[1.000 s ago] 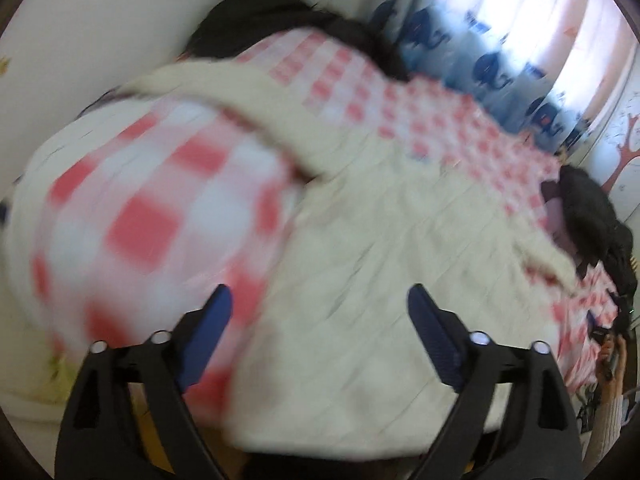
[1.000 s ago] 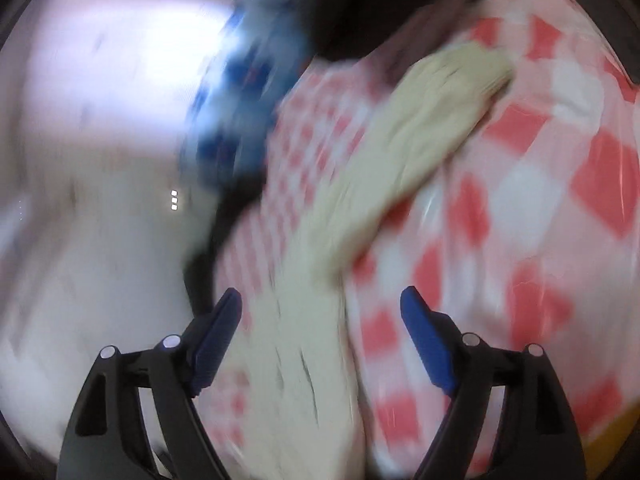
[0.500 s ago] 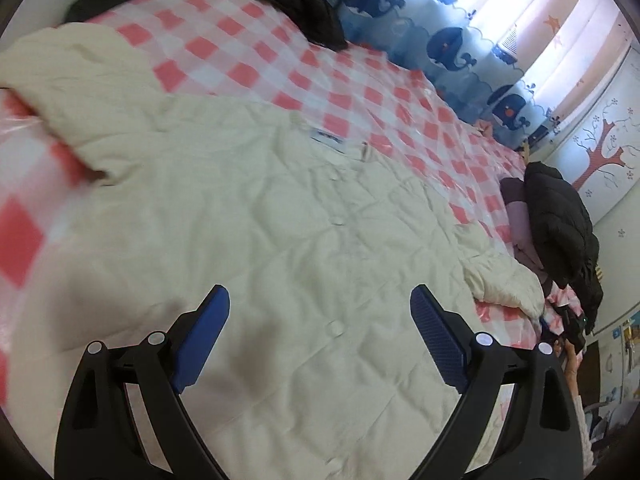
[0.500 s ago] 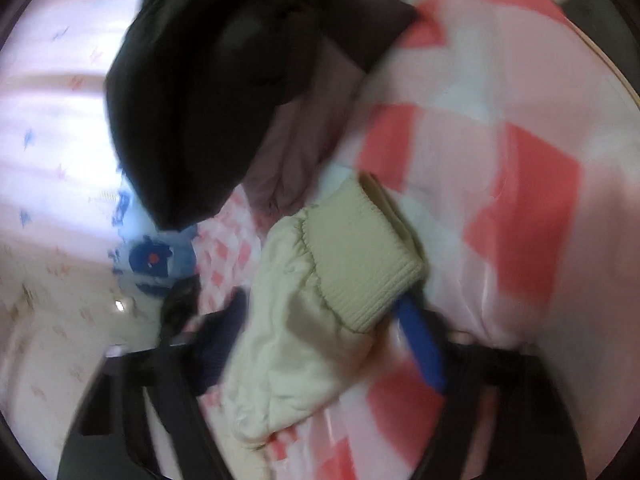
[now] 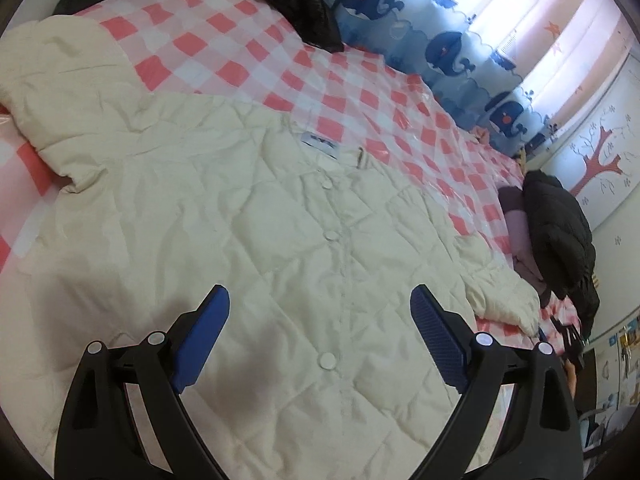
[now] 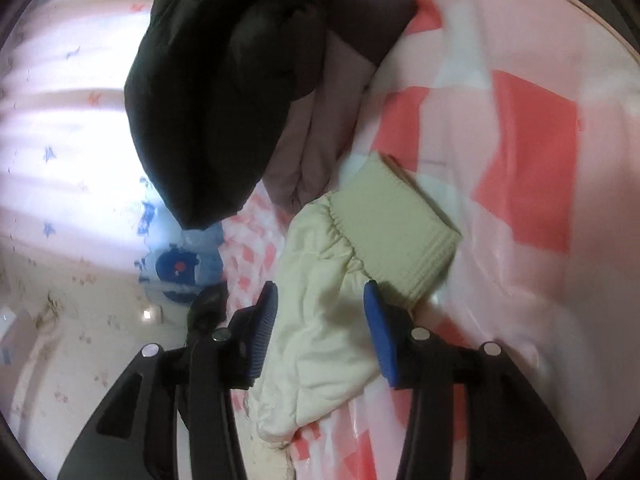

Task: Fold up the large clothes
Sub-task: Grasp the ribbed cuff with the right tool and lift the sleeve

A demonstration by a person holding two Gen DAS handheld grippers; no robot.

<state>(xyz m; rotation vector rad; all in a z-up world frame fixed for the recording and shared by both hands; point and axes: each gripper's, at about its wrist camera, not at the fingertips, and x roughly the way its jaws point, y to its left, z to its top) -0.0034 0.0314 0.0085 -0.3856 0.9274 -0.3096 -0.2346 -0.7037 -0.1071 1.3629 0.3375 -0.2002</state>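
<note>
Cream quilted snap-front jacket [image 5: 248, 240] spread flat, front up, across centre and lower left of the left wrist view, on pink-and-white checked bed cover [image 5: 248, 40]; placket with white snaps running down the middle, neck label toward upper centre. No fold yet visible in the body panel; one sleeve extended toward upper left, other sleeve trailing to right edge. Left gripper [image 5: 320, 312] hovering above lower hem region, jaws wide apart, gripping nothing. In the right wrist view, far sleeve end with ribbed beige knit cuff [image 6: 396, 236] lying at centre frame on the cover, just below heap of black and mauve garments [image 6: 240, 80] at upper centre. Right gripper [image 6: 320, 308] straddling the puffy sleeve fabric behind the cuff, jaws partly closed around it, blue pads apparently not yet pressed fully into the cloth; firm grasp not confirmed. Judged very early: garment laid out, sleeve pickup in hand. Remaining: both sleeves inward, sides over, body doubled hem to collar.
</note>
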